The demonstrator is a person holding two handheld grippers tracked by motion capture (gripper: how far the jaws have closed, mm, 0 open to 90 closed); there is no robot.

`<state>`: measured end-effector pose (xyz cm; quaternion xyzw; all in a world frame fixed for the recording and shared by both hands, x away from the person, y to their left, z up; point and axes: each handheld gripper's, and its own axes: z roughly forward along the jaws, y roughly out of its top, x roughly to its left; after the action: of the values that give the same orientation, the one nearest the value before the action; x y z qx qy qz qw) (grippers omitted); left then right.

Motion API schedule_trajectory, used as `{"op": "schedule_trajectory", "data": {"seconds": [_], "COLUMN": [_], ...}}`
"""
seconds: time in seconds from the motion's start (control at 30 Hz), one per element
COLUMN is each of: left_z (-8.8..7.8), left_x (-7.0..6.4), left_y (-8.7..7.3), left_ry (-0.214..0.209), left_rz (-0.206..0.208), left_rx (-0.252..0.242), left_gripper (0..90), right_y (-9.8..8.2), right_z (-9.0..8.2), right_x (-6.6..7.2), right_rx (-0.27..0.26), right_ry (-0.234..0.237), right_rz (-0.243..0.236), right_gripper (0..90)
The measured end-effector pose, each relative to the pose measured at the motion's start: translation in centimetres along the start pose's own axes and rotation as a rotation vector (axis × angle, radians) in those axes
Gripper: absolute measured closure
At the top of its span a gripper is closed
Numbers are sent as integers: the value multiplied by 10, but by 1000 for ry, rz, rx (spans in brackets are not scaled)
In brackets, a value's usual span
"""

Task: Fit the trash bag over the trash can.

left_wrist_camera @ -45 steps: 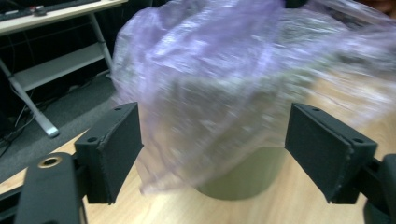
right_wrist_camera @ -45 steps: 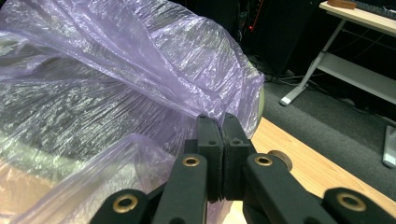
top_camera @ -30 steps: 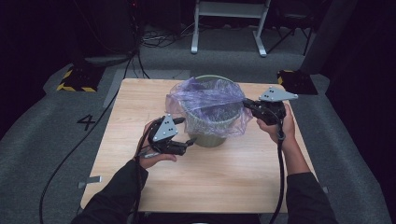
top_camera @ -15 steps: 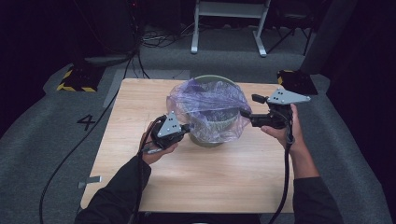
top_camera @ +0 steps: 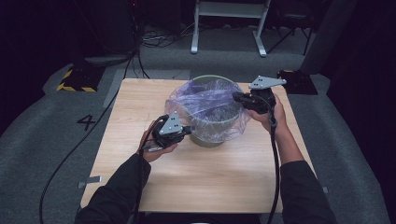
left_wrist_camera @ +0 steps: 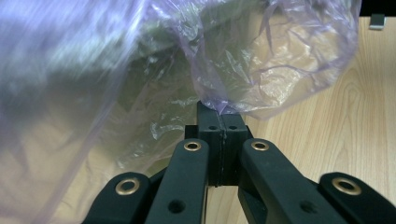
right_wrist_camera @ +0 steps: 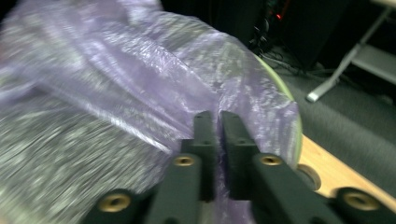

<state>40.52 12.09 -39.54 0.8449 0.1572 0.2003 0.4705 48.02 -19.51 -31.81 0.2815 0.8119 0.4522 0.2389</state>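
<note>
The thin bag (top_camera: 208,105) is limp and slippery; the left gripper (top_camera: 186,131) pinches its hem at seven o'clock of the bin (top_camera: 212,135), the right gripper (top_camera: 239,98) clamps it at two o'clock.

The bag (top_camera: 205,105) is a see-through pale purple, creased and shiny, and it looks almost lilac-white where the light catches it. The bin (top_camera: 212,135) under it is a dull sage green with a lighter green rim. The table (top_camera: 196,177) is light wood with a fine straight grain. Both the left gripper (top_camera: 187,131) and the right gripper (top_camera: 236,97) are black with brass-coloured rivets and a grey plate on top. The floor (top_camera: 56,140) is dark grey carpet bearing a black "4", and a yellow-and-black striped block (top_camera: 74,80) sits on it.
</note>
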Motion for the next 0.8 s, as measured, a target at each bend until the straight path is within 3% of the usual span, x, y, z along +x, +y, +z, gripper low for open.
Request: {"op": "schedule_trajectory", "data": {"seconds": [0.17,0.33,0.53,0.67,0.73,0.8], "left_z": [7,15,19,8,0,-9], "left_x": [-3,-9,-16,-18,-19,-21], "left_y": [-5,-15,-29,-34,-34,-34], "left_ry": [-31,-70,-99,-118,-107,-121], "left_rz": [9,10,25,26,-3,-14], "left_rx": [36,84,140,108,91,67], "left_gripper": [900,900,900,885,617,511], "right_y": [3,1,-6,-8,-8,-8], "right_z": [11,17,28,30,30,29], "right_x": [-14,-28,-41,-44,-44,-44], "right_rx": [-21,-12,20,17,18,12], "right_ry": [-89,-161,-219,-211,-214,-209], "right_rz": [90,144,145,157,159,162], "right_gripper": [893,893,893,893,893,893]}}
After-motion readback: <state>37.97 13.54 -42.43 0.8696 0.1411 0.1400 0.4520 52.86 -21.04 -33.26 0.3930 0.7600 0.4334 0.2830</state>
